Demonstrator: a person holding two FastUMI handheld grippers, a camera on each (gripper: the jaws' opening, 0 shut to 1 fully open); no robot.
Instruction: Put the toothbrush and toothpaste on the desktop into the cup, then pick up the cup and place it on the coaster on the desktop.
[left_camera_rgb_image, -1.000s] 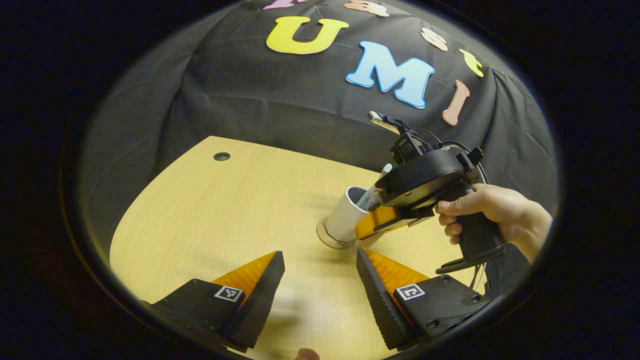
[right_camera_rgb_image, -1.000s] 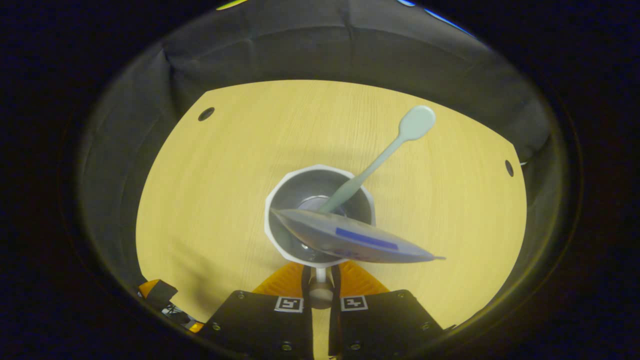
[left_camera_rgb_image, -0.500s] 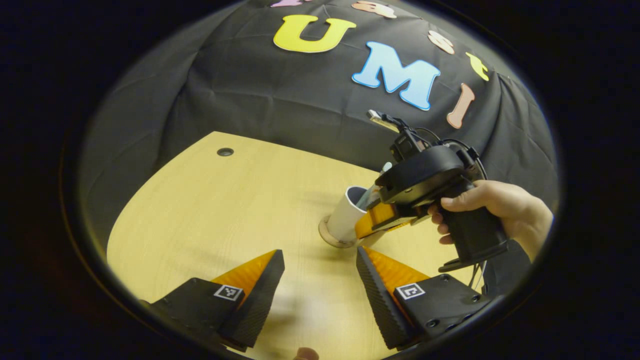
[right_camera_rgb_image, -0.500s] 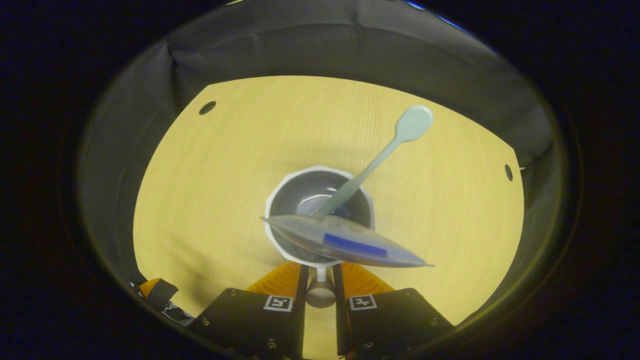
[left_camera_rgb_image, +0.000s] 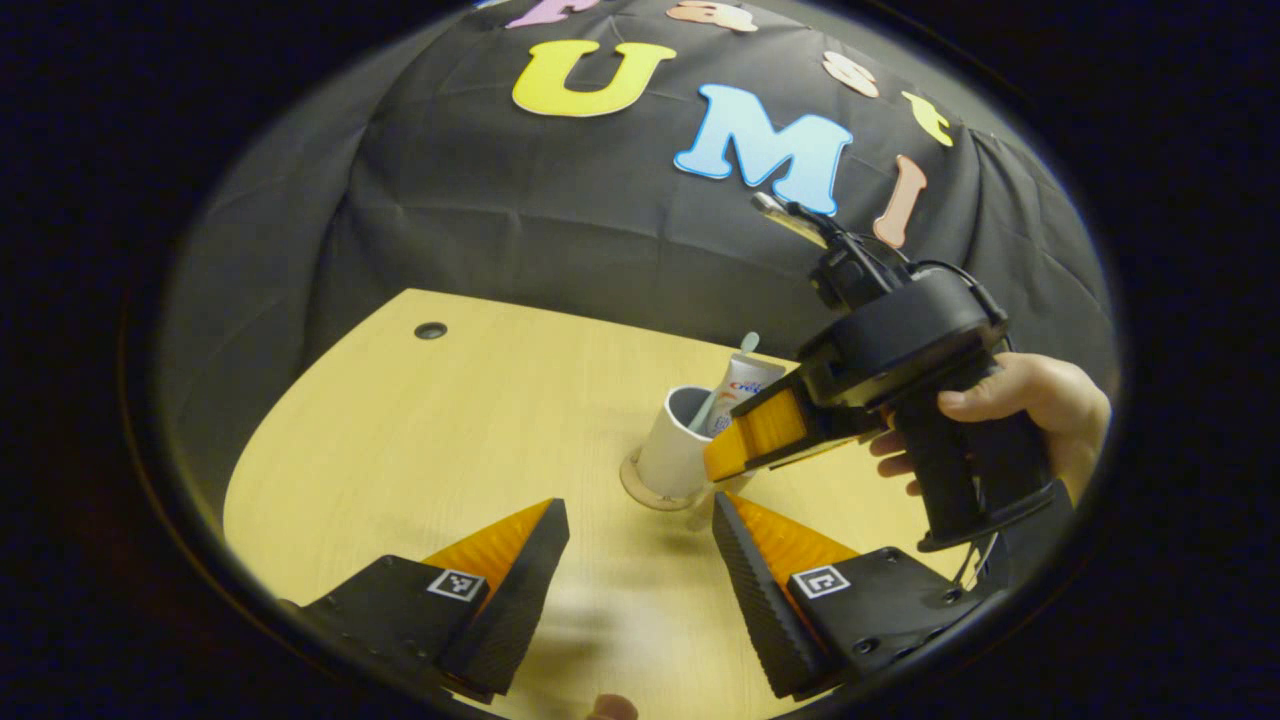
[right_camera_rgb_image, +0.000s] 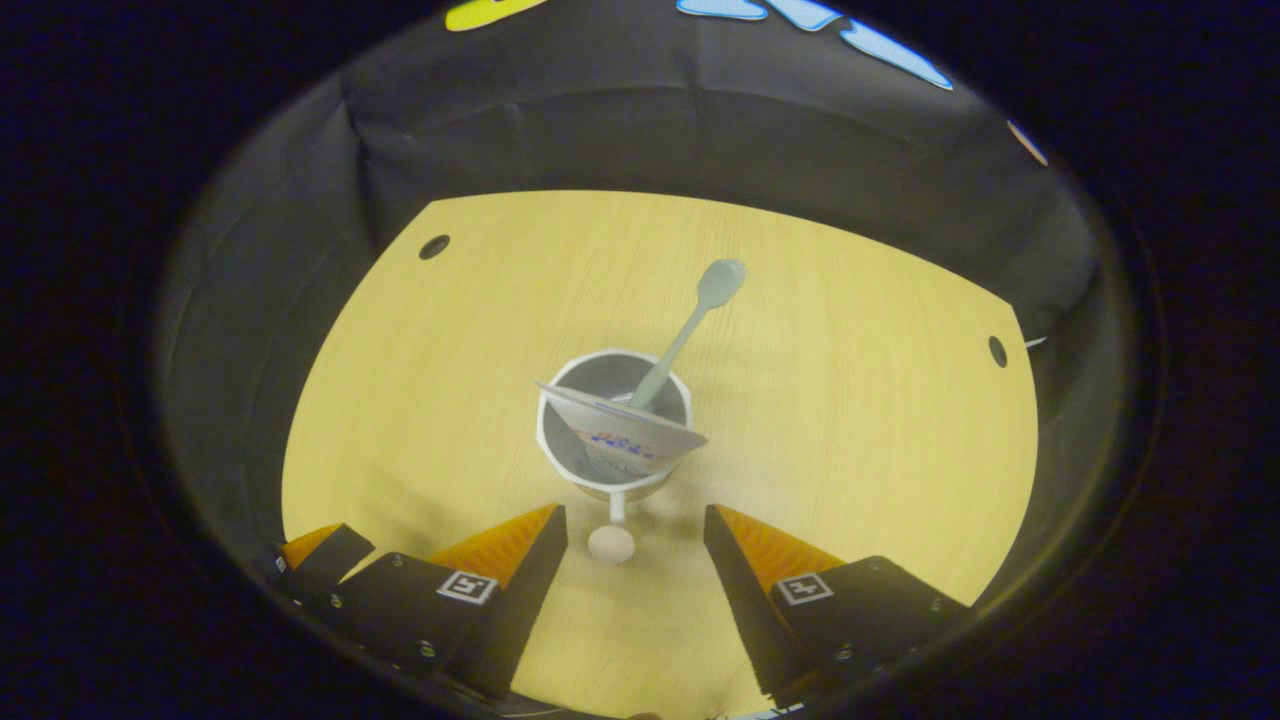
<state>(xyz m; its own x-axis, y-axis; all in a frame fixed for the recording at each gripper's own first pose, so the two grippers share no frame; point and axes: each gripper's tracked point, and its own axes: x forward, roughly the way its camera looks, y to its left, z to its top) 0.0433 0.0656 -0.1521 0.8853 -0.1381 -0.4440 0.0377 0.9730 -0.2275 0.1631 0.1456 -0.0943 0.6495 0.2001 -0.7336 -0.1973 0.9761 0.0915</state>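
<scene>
Cup, white plastic with faceted rim (right_camera_rgb_image: 613, 440), stands upright on the round tan coaster (left_camera_rgb_image: 650, 488) near the middle of the pale wood table (left_camera_rgb_image: 420, 440). Pale green toothbrush (right_camera_rgb_image: 690, 318) leans inside it, one end poking well above the rim; white toothpaste tube (right_camera_rgb_image: 625, 435) stands in it too, its flat crimped end spanning the mouth. Both items loaded, cup seated on coaster: task looks essentially complete.

Right gripper (right_camera_rgb_image: 635, 525): fingers spread wide, empty, just short of the cup on either side of a small stub on its near wall, not touching. Left gripper (left_camera_rgb_image: 640, 545): fingers parted, holding nothing, hovering low over the table, apart from the cup.

Handling judgement: cup is light and rigid, probably slick-walled; the tall contents raise its balance point, so a nudge could tip it. If re-gripped, take the wall low, below the rim, with fingers square across the body. Tube is soft; toothbrush thin and loose
</scene>
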